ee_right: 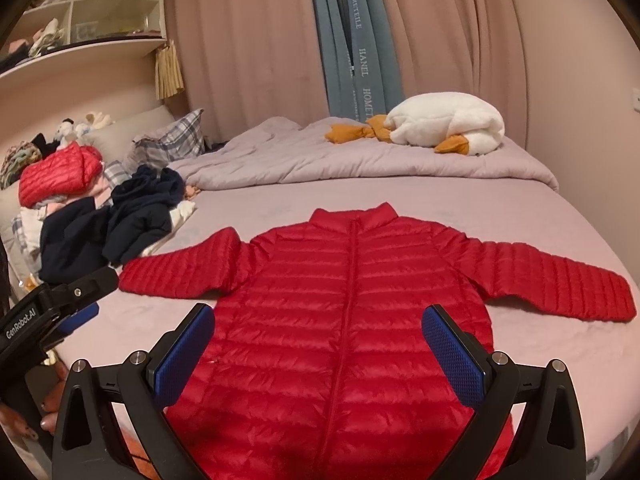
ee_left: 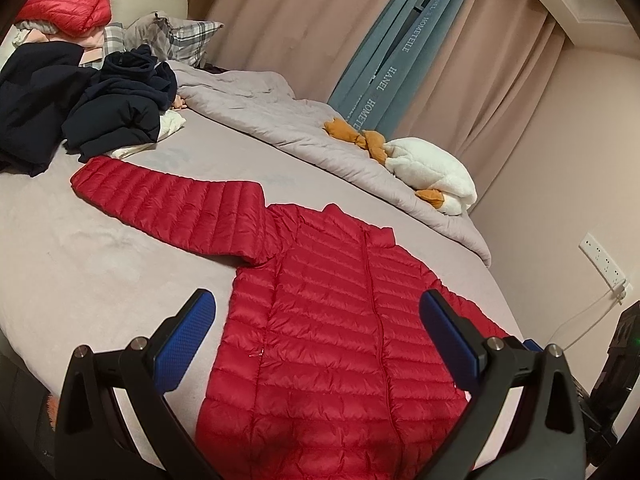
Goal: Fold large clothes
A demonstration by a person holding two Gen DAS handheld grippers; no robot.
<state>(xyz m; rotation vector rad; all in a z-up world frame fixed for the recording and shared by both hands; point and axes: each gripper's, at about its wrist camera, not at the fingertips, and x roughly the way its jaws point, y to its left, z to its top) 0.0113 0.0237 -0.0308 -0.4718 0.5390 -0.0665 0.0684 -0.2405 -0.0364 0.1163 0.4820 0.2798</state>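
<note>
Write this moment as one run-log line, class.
left gripper: open | right gripper: open | red jacket: flat, zipped, sleeves spread | bed | fold: not begun

My left tool [ee_left: 316,340] and right tool [ee_right: 318,354] look alike: black angular plastic arms, round silver screws at the joints, blue dimpled pads [ee_right: 184,356] on the fingers. In the right view, the left tool's black body carries white "GenRobot.AI" lettering, and my fingers [ee_right: 50,412] show dark-patterned nails.
</note>
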